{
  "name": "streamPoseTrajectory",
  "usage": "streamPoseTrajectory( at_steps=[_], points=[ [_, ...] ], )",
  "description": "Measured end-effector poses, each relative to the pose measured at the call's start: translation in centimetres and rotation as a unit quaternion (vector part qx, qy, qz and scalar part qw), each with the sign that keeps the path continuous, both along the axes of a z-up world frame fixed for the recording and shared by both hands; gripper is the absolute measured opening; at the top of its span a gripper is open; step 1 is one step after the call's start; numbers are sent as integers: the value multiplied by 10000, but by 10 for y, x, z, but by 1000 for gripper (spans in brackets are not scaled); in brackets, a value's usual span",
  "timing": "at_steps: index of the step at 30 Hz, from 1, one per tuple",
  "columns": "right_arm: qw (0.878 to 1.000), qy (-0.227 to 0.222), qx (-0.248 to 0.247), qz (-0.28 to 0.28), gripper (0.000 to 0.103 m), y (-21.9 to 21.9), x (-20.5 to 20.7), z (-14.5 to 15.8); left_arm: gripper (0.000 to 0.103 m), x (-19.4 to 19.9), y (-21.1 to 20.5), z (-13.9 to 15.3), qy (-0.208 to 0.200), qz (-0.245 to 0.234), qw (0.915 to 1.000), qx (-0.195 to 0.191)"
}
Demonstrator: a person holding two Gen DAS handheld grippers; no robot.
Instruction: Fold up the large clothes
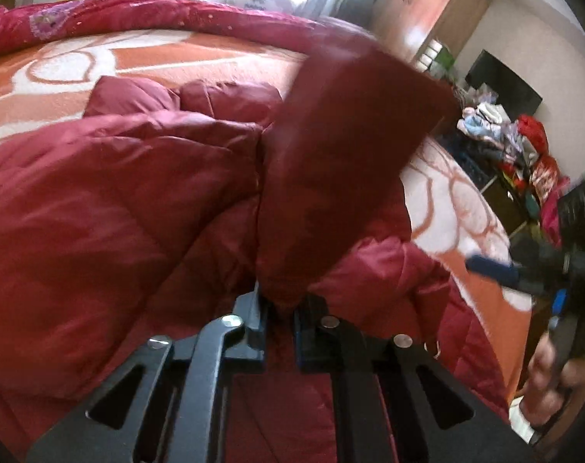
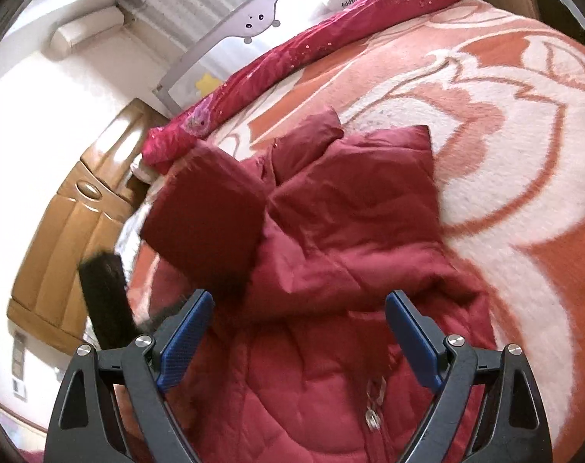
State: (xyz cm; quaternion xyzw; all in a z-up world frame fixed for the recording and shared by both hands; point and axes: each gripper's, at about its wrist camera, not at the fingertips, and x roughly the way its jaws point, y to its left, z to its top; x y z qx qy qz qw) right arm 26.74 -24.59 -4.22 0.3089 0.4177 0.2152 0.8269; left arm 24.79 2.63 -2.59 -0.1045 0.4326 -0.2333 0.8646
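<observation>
A dark red quilted puffer jacket (image 1: pixel 99 200) (image 2: pixel 354 231) lies spread on the bed, its zipper (image 2: pixel 373 397) facing up. My left gripper (image 1: pixel 279 303) is shut on the end of one sleeve (image 1: pixel 350 135), which stands up off the jacket and blurs in motion. The same raised sleeve (image 2: pixel 211 208) shows at the left of the right wrist view, with a blurred black part of the left gripper (image 2: pixel 107 301) below it. My right gripper (image 2: pixel 299 297) hangs open over the jacket's front with nothing between its blue pads (image 2: pixel 188 339). In the left wrist view it is a blur at the right edge (image 1: pixel 524 270).
An orange and white patterned blanket (image 2: pixel 504 154) covers the bed. A rolled pink-red quilt (image 2: pixel 292 58) lies along the far edge by a grey bed rail (image 2: pixel 230 27). A wooden cabinet (image 2: pixel 72 223) stands beside the bed. A heap of clothes (image 1: pixel 524 142) lies beyond the bed.
</observation>
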Motion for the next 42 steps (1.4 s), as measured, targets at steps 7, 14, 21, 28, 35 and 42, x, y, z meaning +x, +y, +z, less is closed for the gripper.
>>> streamPoseTrajectory(
  at_steps=[7,14,21,28,35,42],
  points=[
    [9952,357,897,156,93,15,49,-10,8,3,-14,8,-40,-70,9992,396],
    [9912,539,1202,137,93,22,66,-16,12,3,-45,4,-150,-104,9957,906],
    [9937,620,912,211,91,23,74,-18,25,-5,-53,7,-198,-239,9956,886],
    [9949,810,599,94,9,9,78,-39,25,-31,-21,31,-274,-256,9983,446],
    [9994,311,118,17,7,-11,63,-15,28,-11,56,52,-372,766,9959,295],
    [9967,539,-600,81,9,-1,70,-47,27,24,90,4,402,990,9942,78]
  ],
)
